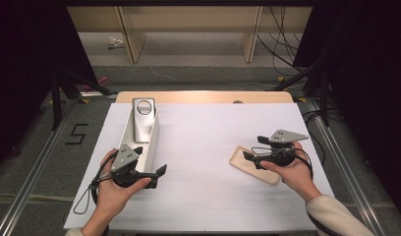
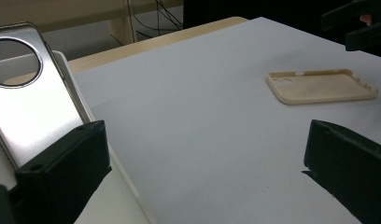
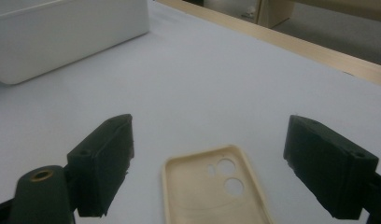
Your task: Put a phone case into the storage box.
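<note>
Careful: your right gripper (image 3: pixel 207 163) hangs wide open over the cream phone case (image 3: pixel 212 191) lying flat on the white sheet (image 1: pixel 203 147); its thin rim could slip sideways when you pinch it, while your left gripper (image 2: pixel 202 172) gapes empty beside the silver phone (image 2: pixel 34 102)

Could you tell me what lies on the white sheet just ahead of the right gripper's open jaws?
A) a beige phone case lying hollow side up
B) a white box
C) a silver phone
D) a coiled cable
A: in the right gripper view the beige phone case lies hollow side up with its camera cutouts showing, on the sheet between and just ahead of the spread jaws of the right gripper.
</note>
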### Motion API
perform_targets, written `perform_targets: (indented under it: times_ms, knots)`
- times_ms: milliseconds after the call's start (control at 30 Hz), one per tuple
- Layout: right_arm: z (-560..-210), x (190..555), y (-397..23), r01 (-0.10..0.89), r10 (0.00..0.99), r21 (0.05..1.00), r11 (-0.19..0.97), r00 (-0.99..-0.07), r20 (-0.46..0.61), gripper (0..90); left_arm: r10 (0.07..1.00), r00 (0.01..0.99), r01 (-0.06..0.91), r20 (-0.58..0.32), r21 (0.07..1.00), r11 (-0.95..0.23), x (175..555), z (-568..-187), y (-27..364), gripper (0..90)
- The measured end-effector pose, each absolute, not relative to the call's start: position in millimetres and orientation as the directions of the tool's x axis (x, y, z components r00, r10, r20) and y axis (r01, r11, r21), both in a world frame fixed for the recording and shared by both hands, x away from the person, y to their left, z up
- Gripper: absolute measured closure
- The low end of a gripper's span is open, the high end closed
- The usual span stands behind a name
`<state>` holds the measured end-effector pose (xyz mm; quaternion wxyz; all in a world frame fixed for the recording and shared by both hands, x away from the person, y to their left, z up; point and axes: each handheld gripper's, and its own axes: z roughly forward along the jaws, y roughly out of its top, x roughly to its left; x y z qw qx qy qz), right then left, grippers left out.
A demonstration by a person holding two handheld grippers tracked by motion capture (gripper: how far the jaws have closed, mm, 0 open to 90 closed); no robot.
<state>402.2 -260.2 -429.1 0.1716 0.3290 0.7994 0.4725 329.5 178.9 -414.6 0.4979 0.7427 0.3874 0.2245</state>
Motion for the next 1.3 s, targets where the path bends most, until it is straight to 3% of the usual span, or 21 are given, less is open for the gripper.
perform_targets:
  times_ms: [367,467,667,733,1000,1300]
  knots:
    - [-429.7,407.1,-263.0,0.379,0.698,0.851,0.364,-0.716,0.020,19.9,0.798,0.600,0.350,-0.053,0.915,-0.203,330.1,-416.6,177.4,0.0]
    - [-428.1,407.7,-266.9,0.390,0.705,0.834,0.391,-0.709,0.001,32.3,0.802,0.594,0.354,-0.053,0.913,-0.202,329.9,-416.9,177.8,0.0]
    - [-424.0,414.5,-283.8,0.453,0.751,0.786,0.420,-0.661,-0.020,80.4,0.805,0.591,0.353,-0.059,0.916,-0.192,330.7,-416.4,178.3,0.3]
    - [-426.1,418.4,-289.2,0.487,0.770,0.755,0.439,-0.637,-0.037,90.0,0.804,0.591,0.350,-0.057,0.917,-0.193,331.0,-416.3,178.6,0.5]
    - [-443.4,433.3,-306.6,0.628,0.823,0.610,0.484,-0.563,-0.074,90.0,0.807,0.588,0.346,-0.053,0.919,-0.191,338.2,-418.6,184.5,1.2]
    - [-450.6,434.4,-308.5,0.675,0.825,0.542,0.500,-0.561,-0.063,90.0,0.798,0.602,0.328,-0.022,0.918,-0.222,346.5,-423.3,186.6,1.9]
